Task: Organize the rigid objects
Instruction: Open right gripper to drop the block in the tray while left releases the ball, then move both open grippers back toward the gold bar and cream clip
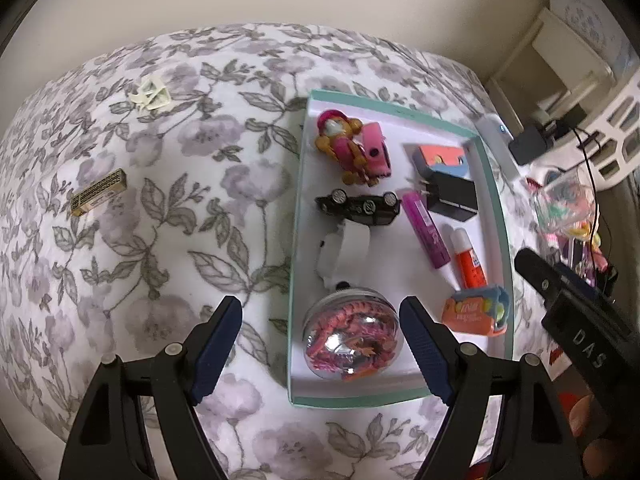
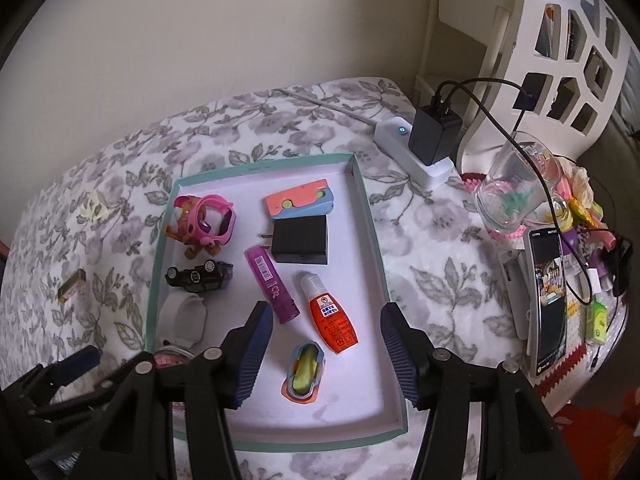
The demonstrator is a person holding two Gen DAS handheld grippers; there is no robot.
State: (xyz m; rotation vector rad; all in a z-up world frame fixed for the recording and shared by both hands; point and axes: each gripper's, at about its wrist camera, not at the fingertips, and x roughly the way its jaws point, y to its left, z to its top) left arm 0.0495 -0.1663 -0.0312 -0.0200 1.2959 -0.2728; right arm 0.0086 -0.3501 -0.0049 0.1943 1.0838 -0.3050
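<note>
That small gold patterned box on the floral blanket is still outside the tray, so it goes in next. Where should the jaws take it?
Grip the small gold patterned box across its narrow width, at mid-length, coming straight down from above. It lies flat and alone on the floral blanket, long sides free, well clear of the teal-rimmed tray.

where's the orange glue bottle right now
The orange glue bottle lies inside the teal-edged tray, just right of the purple tube and above the small orange-and-blue case, in front of the open right gripper.

free: tray (image 2: 362, 216) near end, bare bedspread (image 1: 168, 248) | blocked: cup (image 2: 516, 184), phone (image 2: 548, 300) right of tray
</note>
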